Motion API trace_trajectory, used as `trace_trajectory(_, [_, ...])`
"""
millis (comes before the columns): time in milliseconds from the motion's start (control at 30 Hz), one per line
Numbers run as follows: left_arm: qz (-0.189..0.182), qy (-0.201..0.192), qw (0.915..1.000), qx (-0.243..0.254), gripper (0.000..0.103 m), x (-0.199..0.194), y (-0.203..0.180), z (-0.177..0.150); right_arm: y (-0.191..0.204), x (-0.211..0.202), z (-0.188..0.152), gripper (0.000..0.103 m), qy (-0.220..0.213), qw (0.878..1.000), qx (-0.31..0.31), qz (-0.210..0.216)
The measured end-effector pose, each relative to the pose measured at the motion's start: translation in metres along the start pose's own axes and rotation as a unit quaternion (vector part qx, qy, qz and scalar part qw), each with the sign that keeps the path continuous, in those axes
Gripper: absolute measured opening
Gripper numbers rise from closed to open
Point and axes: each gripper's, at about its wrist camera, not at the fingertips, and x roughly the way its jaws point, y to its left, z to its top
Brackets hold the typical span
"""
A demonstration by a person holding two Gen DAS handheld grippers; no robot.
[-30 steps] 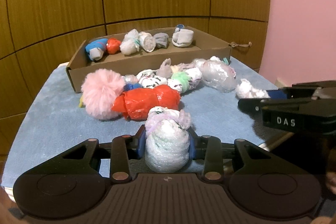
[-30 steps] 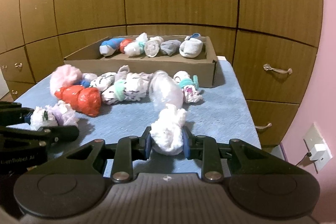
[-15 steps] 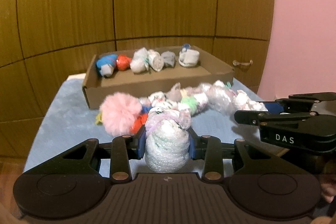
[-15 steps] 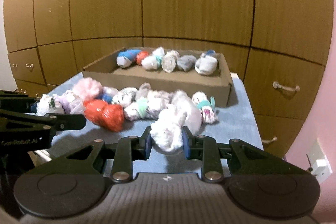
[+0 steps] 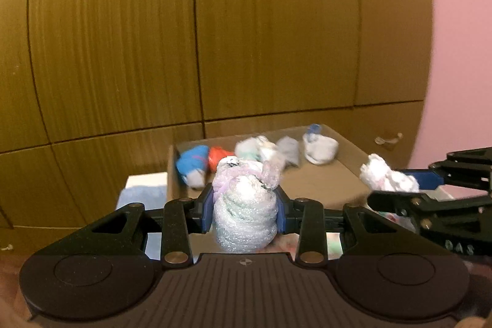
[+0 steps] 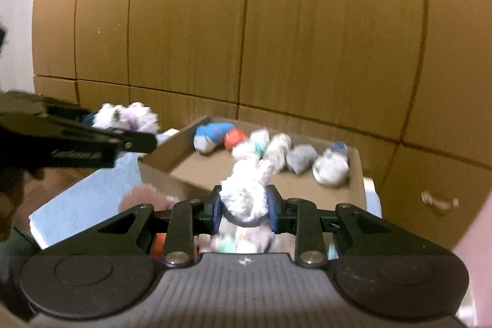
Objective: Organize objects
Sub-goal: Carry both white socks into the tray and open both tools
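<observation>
Left wrist view: left gripper (image 5: 245, 206) fingers pinched onto knobbly white-lilac sock bundle (image 5: 245, 205), held in air; cardboard box (image 5: 353, 156) ahead.

Right wrist view: right gripper (image 6: 245, 206) fingers clamped around fluffy white sock ball (image 6: 246, 195), box (image 6: 358, 171) beyond fingertips.

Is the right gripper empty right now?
No: the right gripper is shut on a fluffy white bundle, held between its blue pads above the table.
</observation>
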Motion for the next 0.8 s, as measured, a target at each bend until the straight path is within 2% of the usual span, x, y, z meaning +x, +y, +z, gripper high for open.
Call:
trace_trajectory(133, [0.006,0.014,0.9999,-0.001,0.044,0.032,0.018,0.021,0.0,0.029,0.023,0.026,0.001,1.0,-0.025,0.018])
trace_trajectory(267, [0.006,0.049,0.9987,-0.012,0.044,0.072,0.037,0.032,-0.002,0.074,0.041,0.026,0.027,0.998,-0.041,0.046])
trace_trajectory(533, [-0.003,0.129,0.9911,-0.032,0.045,0.144,0.056,0.022,-0.001,0.155,0.047,0.026,0.085,0.99,-0.074,0.09])
trace_trajectory(800, [-0.011,0.165,0.9849,-0.052,0.045,0.179,0.062,0.012,0.004,0.207,0.042,0.026,0.137,0.979,-0.092,0.121])
